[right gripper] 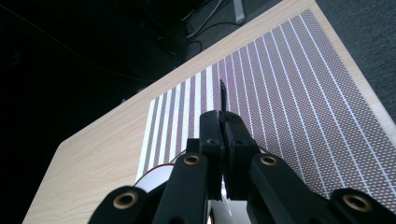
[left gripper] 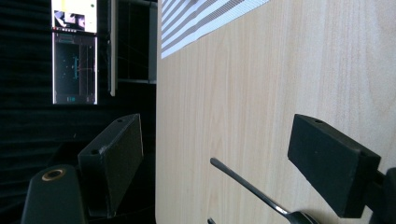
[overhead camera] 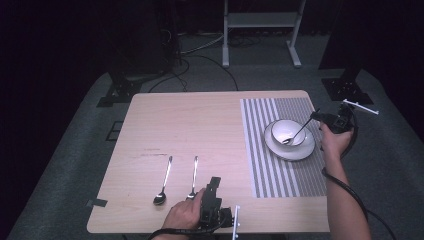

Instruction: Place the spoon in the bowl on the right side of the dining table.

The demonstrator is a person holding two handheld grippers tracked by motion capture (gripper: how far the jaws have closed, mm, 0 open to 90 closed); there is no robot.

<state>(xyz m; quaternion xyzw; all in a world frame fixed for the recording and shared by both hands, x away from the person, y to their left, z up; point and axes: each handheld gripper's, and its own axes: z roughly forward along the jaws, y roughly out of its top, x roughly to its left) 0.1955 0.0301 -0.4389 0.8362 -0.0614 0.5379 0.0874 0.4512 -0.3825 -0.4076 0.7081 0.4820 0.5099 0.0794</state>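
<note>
a pale wood-grain tabletop (overhead camera: 200,125) seen from above, with a grey and white striped woven placemat (overhead camera: 260,150) covering its right part, from the far edge toward the near edge.

on the placemat, toward the far right corner of the tabletop, a white bowl (overhead camera: 287,131) sits inside a white saucer (overhead camera: 300,150), both smooth, glossy and round. the right gripper (overhead camera: 316,117) hangs just beyond the right edge of the tabletop, its jaws pressed together on the end of a thin metal spoon (overhead camera: 295,135). the held spoon slants down and toward the left, its rounded end resting inside the bowl. in the right gripper view the tip of the handle pokes out past the closed jaws, dark against the stripes.

near the near edge, left of centre, two more polished metal spoons lie flat and parallel, handles pointing to the far edge and rounded ends nearest the person: the left spoon (overhead camera: 163,182) and the middle spoon (overhead camera: 193,179). the left gripper (overhead camera: 214,184) rests on the tabletop just right of the middle spoon, jaws spread wide and holding nothing. in the left gripper view that spoon's slim handle (left gripper: 247,186) lies between the two jaws, touching neither.

the left gripper is the nearer one to the loose spoons, and the middle spoon's long axis runs roughly along the jaws.
</note>
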